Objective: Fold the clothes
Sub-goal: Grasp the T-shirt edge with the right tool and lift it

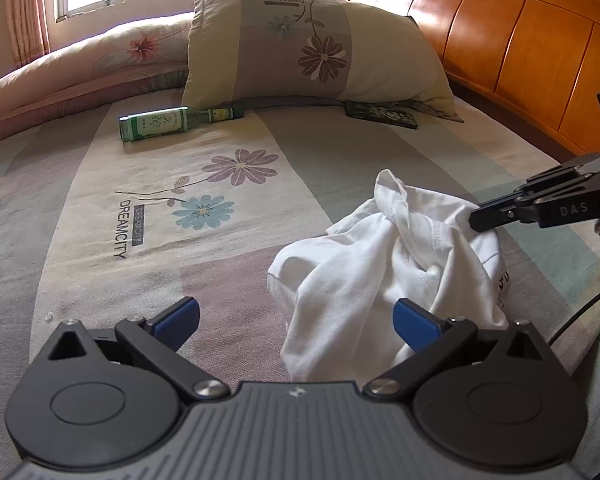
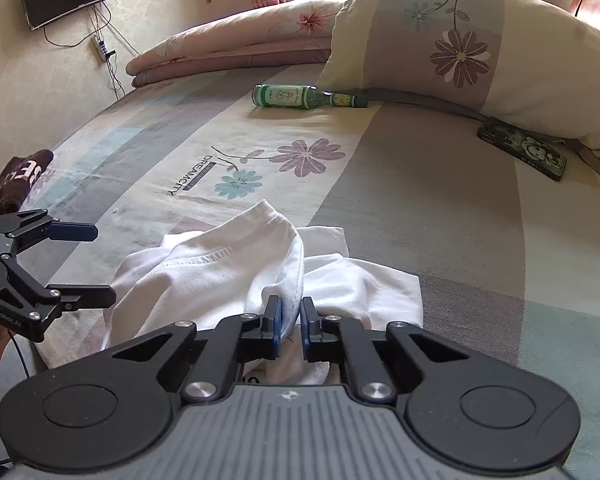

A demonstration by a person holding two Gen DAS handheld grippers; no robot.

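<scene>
Nearest the right wrist camera, the right gripper (image 2: 290, 322) is pinching a raised fold of the white T-shirt (image 2: 228, 268), its blue pads pressing the cloth between them; in the left wrist view the same gripper (image 1: 480, 220) is biting the garment's far right side. The left gripper (image 1: 296, 322) is hanging spread wide just above the bed sheet (image 1: 100, 240), with one pad over the shirt's near edge and nothing between its jaws; the right wrist view shows it (image 2: 96, 264) apart from the cloth at the shirt's left side. The T-shirt is lying crumpled in a loose heap on the near part of the bed, well apart from the green glass bottle (image 1: 172, 122) and the phone (image 1: 380, 114), both lying by the pillow (image 1: 312, 48). A dark garment (image 2: 18, 178) is resting at the bed's left edge. The shirt looks to be light, limp cotton: it is likely to sag and slide out of any shallow pinch, and one hold will not spread it. Judging from the heap, the stitched hem or collar band (image 2: 216, 258) is offering the firmest hold, since doubled seams resist slipping; the free left gripper would best take an opposite seam so the cloth can be drawn flat before folding.
</scene>
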